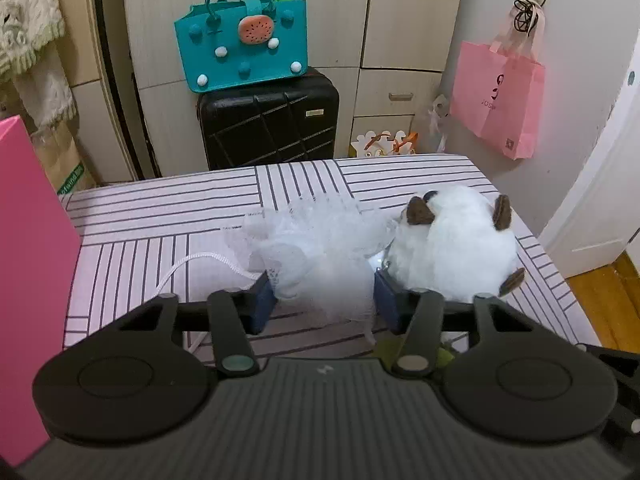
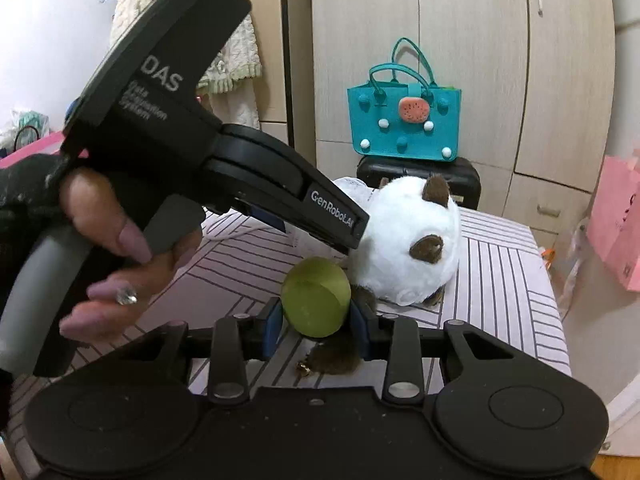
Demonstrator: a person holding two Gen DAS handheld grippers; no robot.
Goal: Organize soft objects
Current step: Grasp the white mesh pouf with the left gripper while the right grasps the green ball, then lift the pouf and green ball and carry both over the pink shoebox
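Left gripper (image 1: 324, 292): clamped on white mesh puff (image 1: 316, 240), centre frame, cord (image 1: 192, 264) trailing toward lower left across striped bed (image 1: 160, 216). Puff touching plush (image 1: 456, 240), just right of centre.

Right gripper (image 2: 316, 320): closed around green cylinder (image 2: 316, 296), lower centre, flat end facing camera, long axis running away toward plush (image 2: 408, 240). Cylinder touching or just short of plush; cannot tell which. Brown furry part (image 2: 340, 354) under right finger.

Left gripper body (image 2: 192, 140) crossing from upper left, tip at plush.

Probable target: teal bag (image 1: 244, 44), upper centre on suitcase (image 1: 268, 124), straight beyond bed. Both grippers about equally near.
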